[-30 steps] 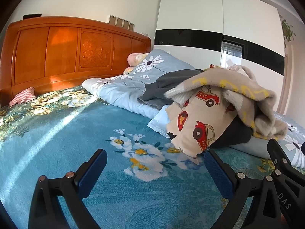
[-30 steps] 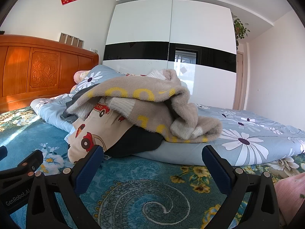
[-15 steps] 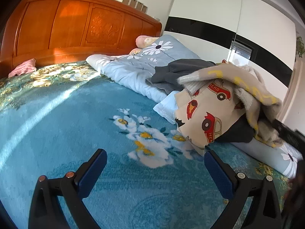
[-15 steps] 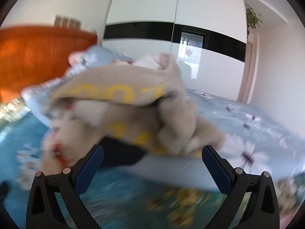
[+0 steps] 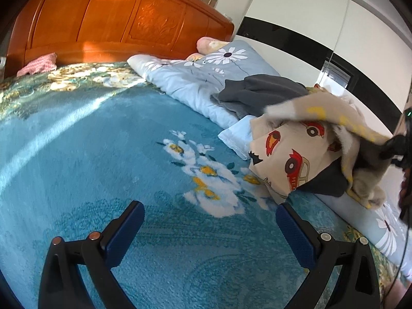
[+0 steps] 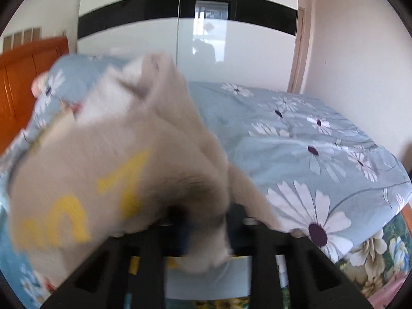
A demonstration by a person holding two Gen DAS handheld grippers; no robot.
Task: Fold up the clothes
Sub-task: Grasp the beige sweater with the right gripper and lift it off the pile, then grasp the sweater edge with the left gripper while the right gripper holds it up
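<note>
At the far right of the bed, on the heap of clothes, the right gripper (image 6: 203, 221) has just been closing and now pinches a fold of the beige fleece garment (image 6: 108, 170), whose cloth bunches between the jaws and drapes over them. A second ago those jaws stood spread and empty, short of the pile, with the garment lying slack on top of it. In the left wrist view the right gripper (image 5: 394, 146) shows as a dark shape at the right edge, and the beige fleece garment (image 5: 332, 113) is drawn out toward it, its near edge raised off the cartoon-car cloth (image 5: 285, 159) below. I take this as the first item being pulled free of the heap (nothing has been spread or folded yet), so the task is barely begun.

The left gripper (image 5: 208, 231) stays spread and empty, low over the blue floral blanket (image 5: 103, 154), near and to the left of the pile and touching nothing; that open stretch of blanket looks the likely place to lay the garment flat.

Writing is scarce. One red car on the cartoon-car cloth carries letters that seem to begin "HE", the rest hidden in a fold. Large yellow characters on the fleece are too blurred to read. A dark grey garment (image 5: 260, 92) lies on the daisy-print quilt (image 5: 195, 77) behind the pile.
</note>
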